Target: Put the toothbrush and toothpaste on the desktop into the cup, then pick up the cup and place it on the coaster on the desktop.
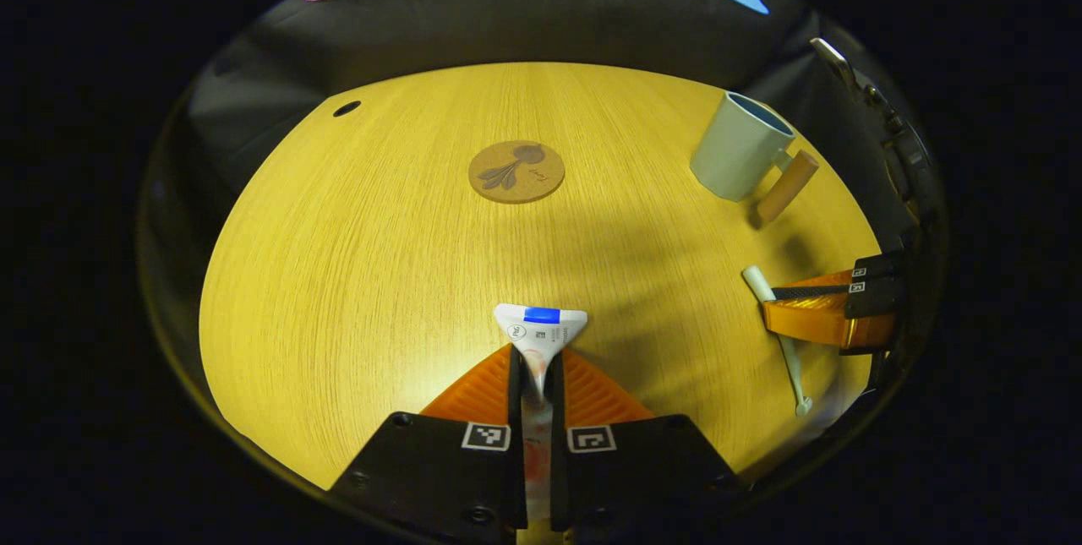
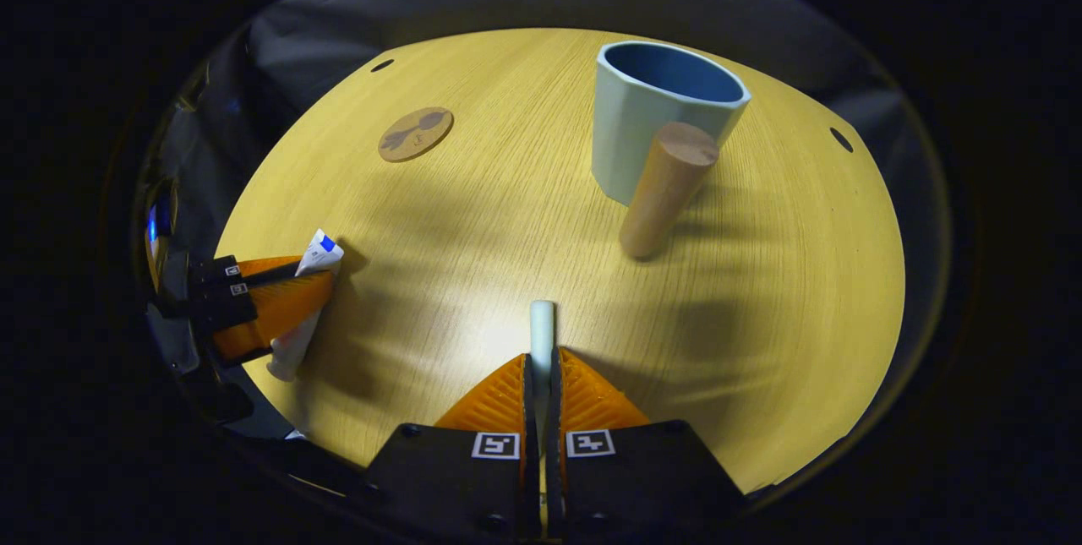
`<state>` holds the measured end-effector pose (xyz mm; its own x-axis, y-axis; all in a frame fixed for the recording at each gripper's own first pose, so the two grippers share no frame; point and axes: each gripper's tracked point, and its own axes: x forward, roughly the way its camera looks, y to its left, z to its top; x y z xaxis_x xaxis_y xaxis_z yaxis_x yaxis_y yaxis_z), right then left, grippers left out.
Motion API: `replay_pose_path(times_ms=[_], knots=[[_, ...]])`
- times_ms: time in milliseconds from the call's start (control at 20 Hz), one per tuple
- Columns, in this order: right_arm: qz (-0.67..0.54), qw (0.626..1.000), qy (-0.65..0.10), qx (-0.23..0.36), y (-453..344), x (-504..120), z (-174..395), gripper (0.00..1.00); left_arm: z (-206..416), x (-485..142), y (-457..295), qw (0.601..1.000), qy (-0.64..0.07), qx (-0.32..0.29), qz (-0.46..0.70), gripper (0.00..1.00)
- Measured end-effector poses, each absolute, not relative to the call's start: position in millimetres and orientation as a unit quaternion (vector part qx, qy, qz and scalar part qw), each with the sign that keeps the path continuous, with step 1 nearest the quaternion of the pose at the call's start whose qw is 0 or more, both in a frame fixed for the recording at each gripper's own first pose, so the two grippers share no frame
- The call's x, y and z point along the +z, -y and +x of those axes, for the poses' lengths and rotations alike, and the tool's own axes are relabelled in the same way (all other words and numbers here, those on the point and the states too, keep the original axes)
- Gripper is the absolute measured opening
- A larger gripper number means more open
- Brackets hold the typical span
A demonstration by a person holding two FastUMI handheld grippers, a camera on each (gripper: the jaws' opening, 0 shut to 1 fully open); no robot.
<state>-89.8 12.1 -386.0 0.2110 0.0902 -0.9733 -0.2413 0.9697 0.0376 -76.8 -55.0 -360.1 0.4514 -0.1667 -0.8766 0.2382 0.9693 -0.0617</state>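
Note:
In the left gripper view my left gripper (image 1: 538, 363) is shut on a white toothpaste tube (image 1: 540, 329), whose flat crimped end sticks out past the fingertips. In the right gripper view my right gripper (image 2: 541, 367) is shut on a pale toothbrush (image 2: 542, 327), its handle end poking forward. The light cup (image 2: 642, 122) with a wooden handle (image 2: 665, 188) stands ahead of the right gripper. The round cork coaster (image 1: 516, 171) lies mid-table, beyond the left gripper. Each view also catches the other gripper with its load: the right gripper (image 1: 833, 308) with the toothbrush (image 1: 786, 342), the left gripper (image 2: 262, 300) with the tube (image 2: 308, 291).
The wooden tabletop (image 1: 363, 258) has small dark holes near its far corners (image 1: 347, 109) (image 2: 841, 139). Black cloth walls close in behind the table. The cup (image 1: 740, 148) stands near the table's far right in the left gripper view.

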Motion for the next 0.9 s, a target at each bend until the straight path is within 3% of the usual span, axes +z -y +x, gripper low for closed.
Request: replay_pose_path(times_ms=[100,350,900], knots=[[-0.065,0.779,-0.614,0.108,-11.6,-385.5,-89.2,0.06,-74.6,-358.2,55.7,0.857,-0.501,-0.118,0.027,0.02],[-0.046,0.785,-0.608,0.112,-12.6,-385.4,-89.0,0.06,-75.3,-354.9,56.5,0.860,-0.497,-0.115,0.018,0.01],[0.024,0.854,-0.502,0.134,-29.5,-322.4,-54.6,0.06,-57.0,-269.9,63.0,0.924,-0.357,-0.137,0.020,0.00]])
